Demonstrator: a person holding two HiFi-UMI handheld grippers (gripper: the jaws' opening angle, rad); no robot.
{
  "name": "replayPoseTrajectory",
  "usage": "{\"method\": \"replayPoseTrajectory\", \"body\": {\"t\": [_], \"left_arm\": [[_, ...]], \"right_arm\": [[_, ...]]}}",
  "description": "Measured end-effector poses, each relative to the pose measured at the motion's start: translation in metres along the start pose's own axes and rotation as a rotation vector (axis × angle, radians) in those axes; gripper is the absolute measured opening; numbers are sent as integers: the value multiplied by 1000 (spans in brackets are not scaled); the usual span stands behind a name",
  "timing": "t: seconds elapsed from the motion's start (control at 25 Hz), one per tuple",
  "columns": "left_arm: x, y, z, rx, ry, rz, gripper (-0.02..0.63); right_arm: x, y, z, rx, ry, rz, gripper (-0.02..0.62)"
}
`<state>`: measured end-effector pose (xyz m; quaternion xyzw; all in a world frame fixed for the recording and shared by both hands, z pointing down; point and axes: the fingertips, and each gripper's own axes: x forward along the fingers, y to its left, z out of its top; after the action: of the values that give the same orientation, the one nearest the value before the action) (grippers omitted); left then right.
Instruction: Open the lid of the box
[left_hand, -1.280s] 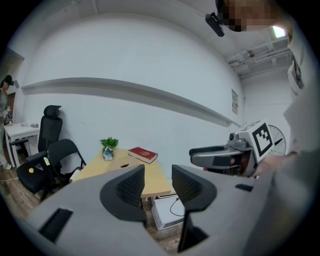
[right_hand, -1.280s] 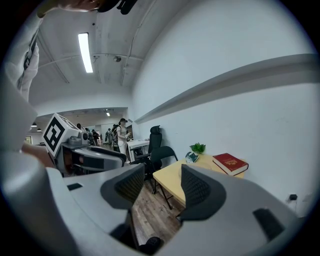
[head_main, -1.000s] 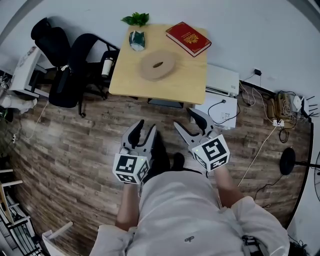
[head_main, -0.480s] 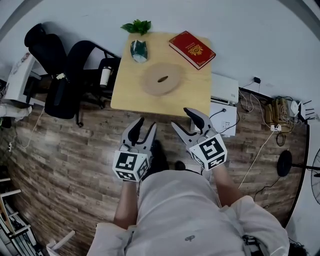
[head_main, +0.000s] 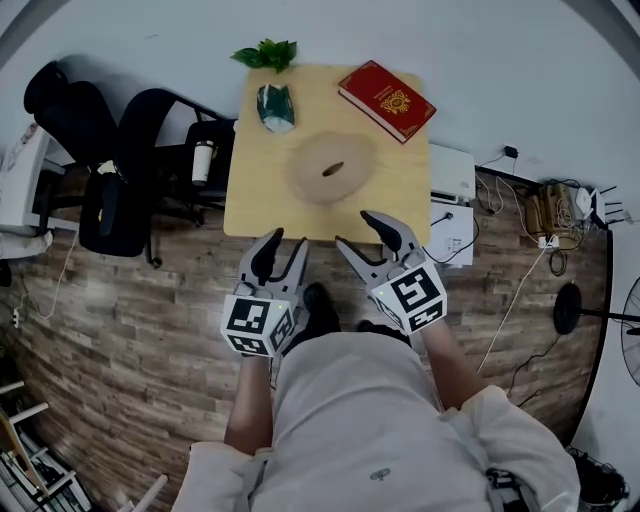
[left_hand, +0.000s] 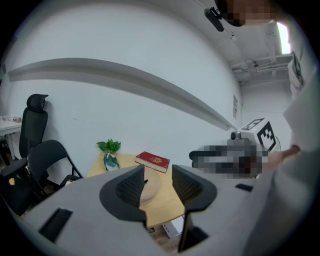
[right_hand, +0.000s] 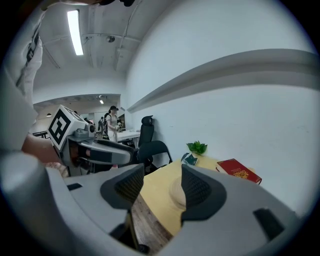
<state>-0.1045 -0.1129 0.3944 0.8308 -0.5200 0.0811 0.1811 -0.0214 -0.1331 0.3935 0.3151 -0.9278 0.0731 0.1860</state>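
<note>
A round, flat wooden box (head_main: 330, 168) with a small dark knob on its lid lies in the middle of a light wooden table (head_main: 262, 205). My left gripper (head_main: 286, 243) hovers open just short of the table's near edge, nothing between its jaws. My right gripper (head_main: 355, 230) is open too, its tips over the near edge, a little short of the box. In the left gripper view the box (left_hand: 151, 187) shows between the open jaws of the gripper (left_hand: 158, 176). The right gripper view frames the box (right_hand: 176, 193) between the open jaws of the gripper (right_hand: 162, 182).
A red book (head_main: 386, 99) lies at the table's far right, a green packet (head_main: 275, 106) and a small plant (head_main: 265, 52) at its far left. Black office chairs (head_main: 120, 150) stand left of the table. A white unit (head_main: 452, 172) and cables (head_main: 545, 215) lie on the floor at the right.
The person has stepped toward the table. Both open grippers have come forward from over the floor to the table's near edge.
</note>
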Motion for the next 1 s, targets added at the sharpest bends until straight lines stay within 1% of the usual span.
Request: {"method": "replayPoseTrajectory", "body": {"t": [0.16,0.36,0.52,0.8,1.0], "left_arm": [[11,27,-1,-3,12,-19,150],[23,50,-2,4,26,-52,150],[29,68,-7,-1,42,-71,150],[43,89,-18,-16,74,-87,150],[50,99,-25,-31,82,-88,150]], "right_arm": [[27,0,-3,-14,38,-19,222],[54,1,-8,-28,75,-40,222],[74,4,-17,-50,127,-51,222],[104,-2,-38,-99,205,-69,221],[124,-8,-57,-135,254,-76,221]]}}
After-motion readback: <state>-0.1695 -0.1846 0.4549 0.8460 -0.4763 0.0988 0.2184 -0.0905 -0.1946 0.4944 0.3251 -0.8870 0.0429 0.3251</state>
